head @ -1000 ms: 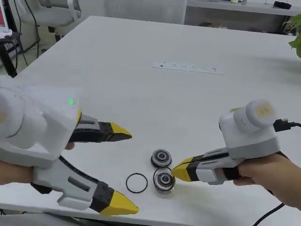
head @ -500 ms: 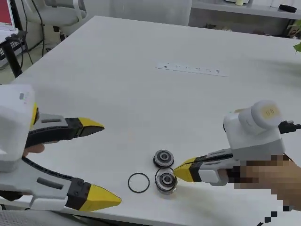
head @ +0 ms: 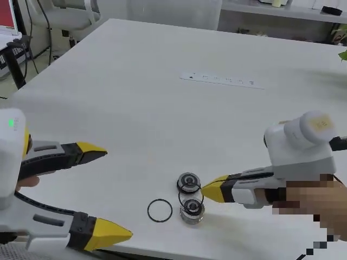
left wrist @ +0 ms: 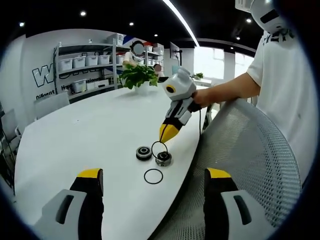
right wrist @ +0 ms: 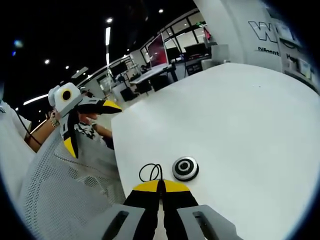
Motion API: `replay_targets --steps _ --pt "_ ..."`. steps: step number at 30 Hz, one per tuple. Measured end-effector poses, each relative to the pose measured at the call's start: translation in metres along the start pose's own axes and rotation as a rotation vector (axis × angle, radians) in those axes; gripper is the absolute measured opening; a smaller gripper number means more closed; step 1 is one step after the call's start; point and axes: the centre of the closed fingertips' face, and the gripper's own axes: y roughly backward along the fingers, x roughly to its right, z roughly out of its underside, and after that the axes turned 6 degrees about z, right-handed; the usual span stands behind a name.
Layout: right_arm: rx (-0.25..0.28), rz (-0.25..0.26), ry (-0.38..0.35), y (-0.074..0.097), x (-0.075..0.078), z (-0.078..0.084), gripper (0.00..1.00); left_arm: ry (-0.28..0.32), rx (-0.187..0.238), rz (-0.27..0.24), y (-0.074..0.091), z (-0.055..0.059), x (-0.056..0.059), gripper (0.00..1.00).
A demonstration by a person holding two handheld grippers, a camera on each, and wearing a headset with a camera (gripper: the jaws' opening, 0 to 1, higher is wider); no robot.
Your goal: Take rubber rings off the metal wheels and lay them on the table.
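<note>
Two metal wheels lie near the table's front edge, the far wheel (head: 188, 181) and the near wheel (head: 191, 210). My right gripper (head: 208, 190) is shut on a thin black rubber ring (head: 194, 195), which stands up as a loop just above the near wheel. The right gripper view shows that ring (right wrist: 150, 172) pinched at my closed tips (right wrist: 161, 185), with one wheel (right wrist: 185, 168) beside it. A second, loose ring (head: 159, 210) lies flat to the left of the wheels. My left gripper (head: 106, 193) is wide open, holds nothing, and sits apart at the left.
A white strip (head: 221, 80) lies flat on the middle of the table (head: 135, 81). The wheels sit close to the front edge. A mesh chair back (left wrist: 240, 165) stands just off that edge, and a potted plant (left wrist: 137, 76) is on the table's far end.
The right gripper's tip has risen slightly and drawn the ring up off the near wheel. The left gripper has pulled back to the left, still open.
</note>
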Motion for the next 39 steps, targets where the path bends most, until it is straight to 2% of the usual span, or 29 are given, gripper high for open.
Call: replay_targets --steps 4,8,13,17,25,34,39 --pt "0.014 -0.005 0.001 0.000 -0.003 -0.003 0.00 0.014 0.004 -0.008 -0.002 0.003 -0.001 0.80" --pt "0.028 -0.009 0.002 0.001 -0.006 -0.008 0.00 0.027 -0.013 0.002 -0.004 0.008 0.001 0.80" --pt "0.038 -0.014 0.005 0.000 -0.010 -0.011 0.00 0.055 -0.010 -0.007 -0.004 0.011 -0.002 0.84" --pt "0.042 -0.013 0.013 -0.002 -0.012 -0.012 0.00 0.083 0.038 -0.014 -0.003 0.006 -0.004 0.84" --pt "0.053 -0.030 0.019 -0.005 -0.019 -0.013 0.00 0.102 0.060 -0.009 -0.004 0.005 -0.005 0.89" --pt "0.059 -0.027 0.049 -0.018 -0.026 -0.010 0.00 0.128 0.055 -0.013 -0.004 0.009 -0.007 0.92" --pt "0.062 0.009 0.086 -0.025 -0.024 -0.007 0.00 0.129 0.038 -0.013 -0.004 0.012 -0.006 0.92"
